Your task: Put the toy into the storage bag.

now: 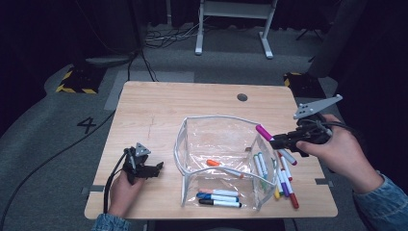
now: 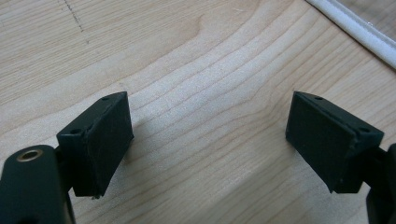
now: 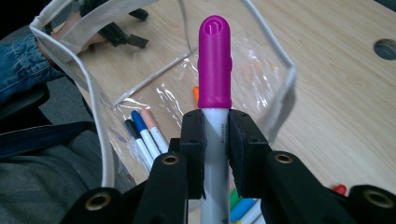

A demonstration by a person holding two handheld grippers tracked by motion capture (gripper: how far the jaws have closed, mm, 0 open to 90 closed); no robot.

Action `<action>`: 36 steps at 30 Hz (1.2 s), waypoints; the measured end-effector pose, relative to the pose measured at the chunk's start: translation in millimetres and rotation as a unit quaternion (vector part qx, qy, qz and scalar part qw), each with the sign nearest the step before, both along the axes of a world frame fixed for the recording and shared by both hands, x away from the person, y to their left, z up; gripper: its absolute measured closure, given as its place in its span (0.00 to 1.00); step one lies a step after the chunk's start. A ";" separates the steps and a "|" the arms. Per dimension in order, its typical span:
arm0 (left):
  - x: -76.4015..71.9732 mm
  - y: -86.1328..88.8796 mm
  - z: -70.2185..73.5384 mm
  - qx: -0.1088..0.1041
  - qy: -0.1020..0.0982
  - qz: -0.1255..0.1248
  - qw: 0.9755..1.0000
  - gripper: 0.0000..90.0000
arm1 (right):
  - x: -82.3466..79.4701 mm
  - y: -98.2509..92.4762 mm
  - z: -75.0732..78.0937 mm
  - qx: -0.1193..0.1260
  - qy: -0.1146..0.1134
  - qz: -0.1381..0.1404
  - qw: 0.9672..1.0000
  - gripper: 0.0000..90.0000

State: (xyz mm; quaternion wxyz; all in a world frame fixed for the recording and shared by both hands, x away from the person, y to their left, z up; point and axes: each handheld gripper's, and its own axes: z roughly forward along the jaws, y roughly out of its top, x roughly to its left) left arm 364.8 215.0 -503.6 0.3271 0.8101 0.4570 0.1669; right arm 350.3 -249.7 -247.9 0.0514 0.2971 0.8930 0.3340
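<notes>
2 black fingers (image 3: 192,140) of the right gripper (image 3: 215,135) are closed on the white barrel of a magenta-capped marker (image 3: 215,65), which they hold just below its cap. In the right gripper view the marker's long axis runs straight out along the fingers, cap end leading. Beyond the cap lies the clear pouch (image 1: 185,144), standing open on the tabletop (image 1: 159,101) with its white-edged mouth facing up. From the high view, the right gripper (image 1: 281,140) hovers just beside the pouch's right rim, the marker (image 1: 263,131) tilted with its cap toward the opening, so the drop seems to call for a short carry leftward over that rim. Several markers already lie inside the pouch, and loose markers (image 1: 285,180) rest on the tabletop right of it. Farther off, the left gripper (image 1: 156,168) sits low at the pouch's left side, its fingers (image 2: 100,140) spread wide and holding nothing over bare wood.
</notes>
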 end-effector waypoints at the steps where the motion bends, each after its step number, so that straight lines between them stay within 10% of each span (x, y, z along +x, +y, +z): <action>1: 0.0 0.0 0.0 0.000 0.000 0.000 1.000 0.17 | 1.1 3.9 -0.1 -0.002 0.000 0.006 1.000 0.86; 18: -0.1 -0.1 0.0 -0.001 0.000 0.000 1.000 0.17 | 25.5 82.3 -31.6 -0.029 0.054 0.101 0.993 0.86; 36: -0.4 0.0 -0.2 -0.001 0.000 -0.001 1.000 0.17 | 36.7 136.4 -99.8 -0.082 0.121 0.184 0.972 0.86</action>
